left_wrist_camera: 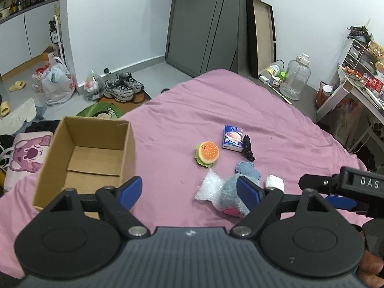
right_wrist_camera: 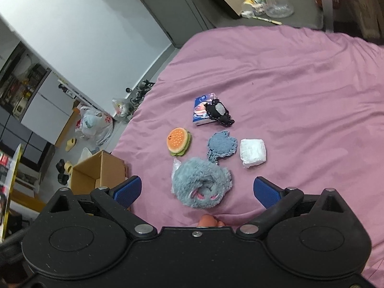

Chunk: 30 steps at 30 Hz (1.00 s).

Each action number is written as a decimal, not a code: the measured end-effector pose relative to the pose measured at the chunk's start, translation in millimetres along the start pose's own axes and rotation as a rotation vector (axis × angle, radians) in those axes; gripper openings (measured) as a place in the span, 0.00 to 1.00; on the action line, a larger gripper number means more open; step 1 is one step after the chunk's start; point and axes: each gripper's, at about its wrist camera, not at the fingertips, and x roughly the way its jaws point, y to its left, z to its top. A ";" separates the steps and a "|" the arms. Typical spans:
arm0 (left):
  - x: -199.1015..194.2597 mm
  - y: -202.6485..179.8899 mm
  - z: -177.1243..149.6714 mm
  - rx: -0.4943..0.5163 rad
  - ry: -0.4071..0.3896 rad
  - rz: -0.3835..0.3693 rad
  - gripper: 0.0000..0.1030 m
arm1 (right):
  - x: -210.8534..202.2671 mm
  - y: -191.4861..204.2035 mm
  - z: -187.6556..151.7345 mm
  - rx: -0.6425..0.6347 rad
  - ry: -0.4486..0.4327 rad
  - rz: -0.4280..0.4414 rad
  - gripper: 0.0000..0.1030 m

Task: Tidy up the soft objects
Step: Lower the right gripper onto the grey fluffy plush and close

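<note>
On the pink bedsheet (right_wrist_camera: 288,76) the grey fluffy plush (right_wrist_camera: 200,183) lies between the spread blue pads of the right gripper (right_wrist_camera: 196,189), touching neither. In the left wrist view the left gripper (left_wrist_camera: 189,192) is also spread with nothing pinched; the plush sits at its 3 o'clock, partly behind the right pad, and the open cardboard box (left_wrist_camera: 84,158) at its 10 o'clock. The burger toy (right_wrist_camera: 178,141) lies at the plush's 11 o'clock
</note>
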 end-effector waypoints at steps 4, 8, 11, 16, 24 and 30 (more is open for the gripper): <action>20.6 -8.5 -0.2 -0.014 0.037 -0.016 0.74 | 11.2 -5.7 6.4 0.045 0.003 -0.009 0.95; 40.0 -17.7 -2.3 -0.014 0.078 -0.041 0.73 | 24.6 -17.4 11.5 0.134 0.030 0.014 0.92; 53.4 -25.0 -3.7 -0.019 0.105 -0.062 0.72 | 32.8 -24.0 14.0 0.170 0.046 0.036 0.90; 75.8 -40.4 -9.3 -0.012 0.161 -0.103 0.62 | 43.1 -27.6 15.4 0.180 0.069 0.041 0.85; 117.2 -62.4 -20.6 0.022 0.250 -0.126 0.61 | 51.7 -33.4 18.1 0.195 0.084 0.069 0.85; 143.9 -62.5 -25.6 -0.003 0.277 -0.084 0.43 | 60.3 -33.4 20.1 0.202 0.089 0.060 0.85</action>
